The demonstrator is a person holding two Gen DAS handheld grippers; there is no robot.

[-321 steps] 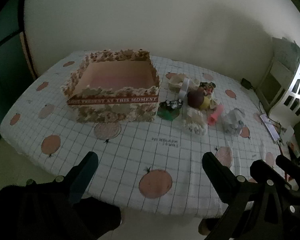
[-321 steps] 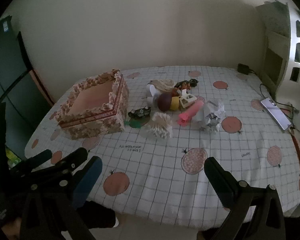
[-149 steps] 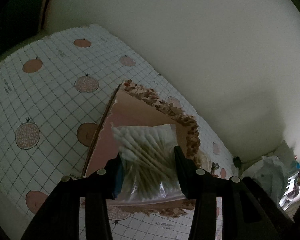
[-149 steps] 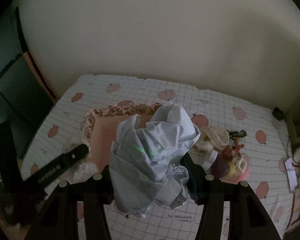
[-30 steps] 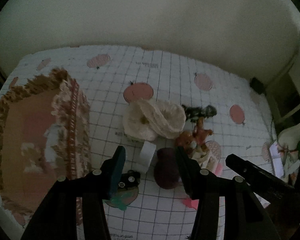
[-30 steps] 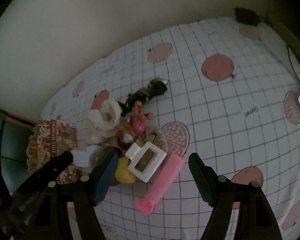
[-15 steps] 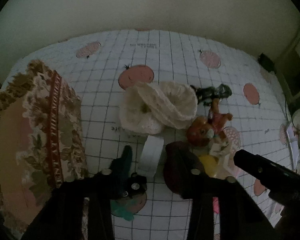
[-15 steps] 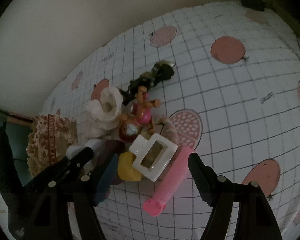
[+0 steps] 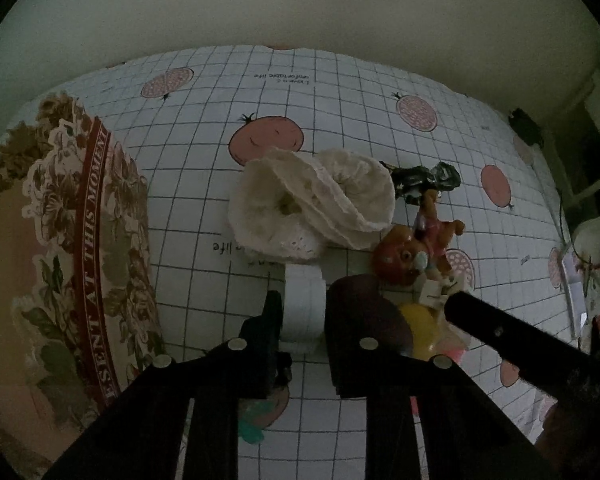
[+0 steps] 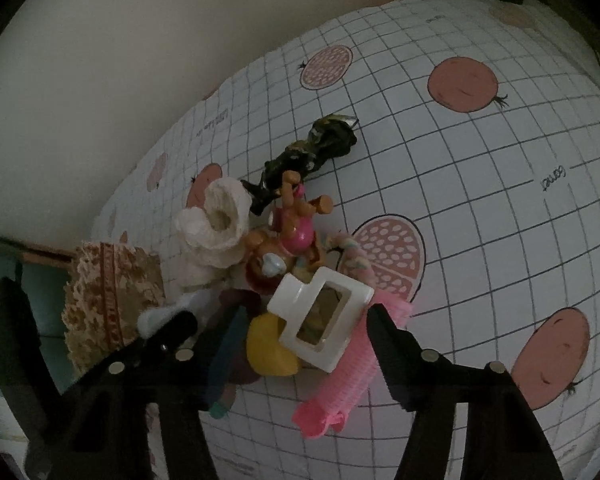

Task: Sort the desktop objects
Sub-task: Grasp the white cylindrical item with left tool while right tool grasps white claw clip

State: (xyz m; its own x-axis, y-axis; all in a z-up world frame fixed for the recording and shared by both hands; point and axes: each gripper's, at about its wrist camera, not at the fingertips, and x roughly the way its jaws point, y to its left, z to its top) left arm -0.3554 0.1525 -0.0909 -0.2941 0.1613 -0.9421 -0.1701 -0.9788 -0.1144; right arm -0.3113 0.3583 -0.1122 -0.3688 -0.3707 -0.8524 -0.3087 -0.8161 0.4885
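My left gripper (image 9: 302, 314) is closed around a white tape roll (image 9: 302, 305) lying on the tablecloth, one finger on each side. A dark maroon ball (image 9: 370, 320) and a yellow piece (image 9: 418, 330) lie just right of it. My right gripper (image 10: 300, 344) is open and straddles a white square hair clip (image 10: 320, 320), a yellow piece (image 10: 268, 350) and a pink comb-like item (image 10: 344, 376). The floral storage box (image 9: 60, 264) stands at the left. A cream lace cloth (image 9: 312, 200), a brown doll figure (image 9: 416, 248) and a dark wrapper (image 9: 424, 180) lie behind.
The table carries a white grid cloth with red fruit prints (image 9: 266, 140). A phone and cables (image 9: 572, 292) lie at the far right edge. The wall runs along the table's far side. The box also shows in the right wrist view (image 10: 112, 292).
Both grippers have dropped closer to the pile. The left jaws have narrowed onto the white tape roll; the right gripper has come down over the white clip and pink item.
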